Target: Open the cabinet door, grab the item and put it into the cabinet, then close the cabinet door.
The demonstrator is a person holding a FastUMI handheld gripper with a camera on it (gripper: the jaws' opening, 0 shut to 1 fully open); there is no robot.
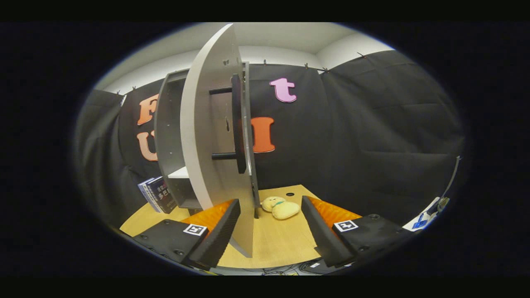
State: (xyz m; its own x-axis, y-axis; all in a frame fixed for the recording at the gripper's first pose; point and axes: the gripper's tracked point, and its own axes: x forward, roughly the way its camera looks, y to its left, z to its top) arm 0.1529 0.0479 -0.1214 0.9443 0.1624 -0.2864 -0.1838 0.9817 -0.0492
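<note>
The cabinet door [207, 140] stood swung wide open, edge-on toward the camera, its dark bar handle [237, 124] facing right, so the first step looked done. The gripper [271, 225] was spread, its fingers empty; the door's lower edge passed between them, nearer the left finger, though I could not tell if it touched. The yellow plush toy [280, 207] lay on the wooden table [273, 244] just beyond the fingers, beside the door's foot, not yet grabbed. The grey cabinet [172, 136] showed a bare shelf. Grabbing, placing and closing remained.
</note>
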